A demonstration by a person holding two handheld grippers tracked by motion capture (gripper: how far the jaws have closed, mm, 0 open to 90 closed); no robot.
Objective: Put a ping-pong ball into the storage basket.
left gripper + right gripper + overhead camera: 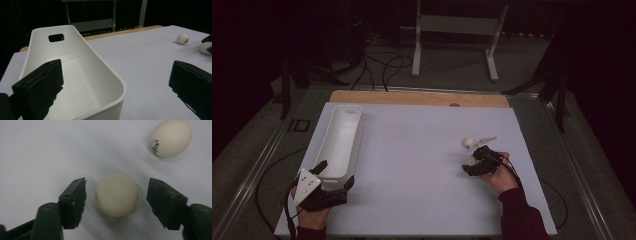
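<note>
I am at the grabbing step. My right gripper has its jaws set on both sides of a smooth, round, cream-white egg that lies on the pale white table top. There is a small gap on each side, so the black pads do not touch the shell yet. The jaws stand about half wide and nothing is held.

A second cream-white egg with a small red and black stamp lies near the first one, a bit farther off, and the two do not touch. In the high view I see my right hand low on the right side of the table, with the gripper pointing forward and down at the eggs.

Next, I think I must close the jaws slowly, just until the pads press the shell. Too hard a squeeze may crack it. Too loose and it may roll away. Then I can lift it.

My left gripper waits with its jaws wide. One jaw sits over the inside of the long white plastic bin with a handle hole, the other outside it, and the near rim is between them. My left hand rests at the near left corner of the table. I guess the eggs go into that bin.
</note>
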